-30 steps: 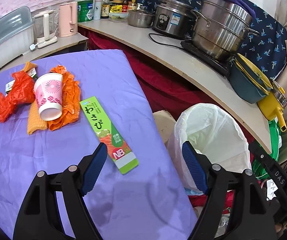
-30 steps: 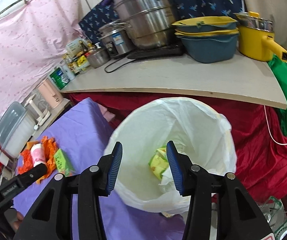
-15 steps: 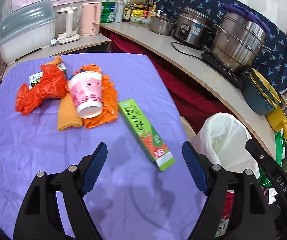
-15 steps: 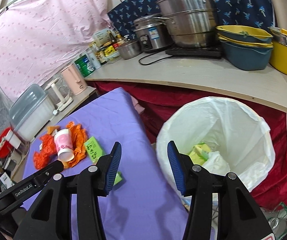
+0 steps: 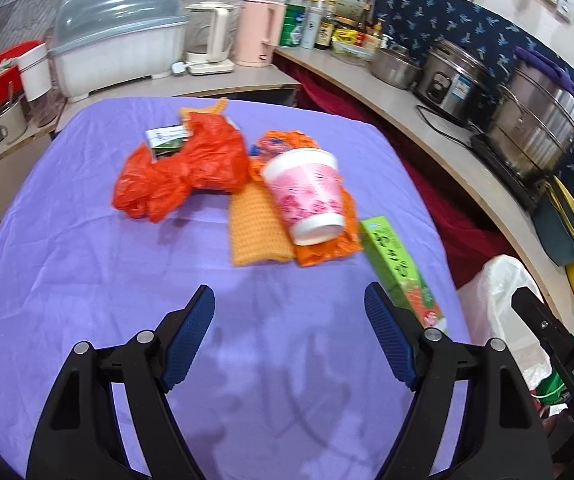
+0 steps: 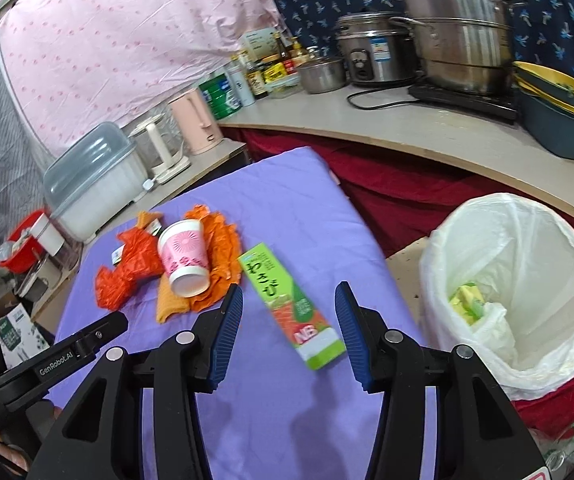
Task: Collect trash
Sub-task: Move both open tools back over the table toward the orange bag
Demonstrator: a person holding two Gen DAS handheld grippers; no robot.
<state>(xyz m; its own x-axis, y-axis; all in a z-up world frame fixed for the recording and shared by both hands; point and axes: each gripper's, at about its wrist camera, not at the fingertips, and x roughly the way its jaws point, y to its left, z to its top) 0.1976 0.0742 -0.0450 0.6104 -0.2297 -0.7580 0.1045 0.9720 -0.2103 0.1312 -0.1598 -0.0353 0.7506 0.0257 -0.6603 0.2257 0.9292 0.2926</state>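
Note:
On the purple table (image 5: 87, 280) lies a heap of trash: a crumpled red-orange plastic bag (image 5: 183, 172), a pink paper cup (image 5: 311, 196) on its side, an orange cloth (image 5: 255, 232), an orange wrapper (image 5: 327, 248) and a green wasabi box (image 5: 399, 272). My left gripper (image 5: 289, 336) hovers open above bare cloth, short of the heap. My right gripper (image 6: 289, 332) is open above the wasabi box (image 6: 291, 308), which shows between its fingers. The white-lined bin (image 6: 527, 280) stands right of the table with yellow-green trash inside.
A curved counter (image 6: 407, 136) behind holds steel pots (image 6: 455, 28), a rice cooker (image 6: 375, 52), bottles and stacked bowls (image 6: 559, 120). A covered dish rack (image 5: 119, 52) and kettles (image 5: 255, 32) stand at the back left. Red cloth hangs below the counter.
Both grippers have swung left, away from the bin and over the table. The trash heap has come to the middle of the left view, and the wasabi box now sits between the right fingers.

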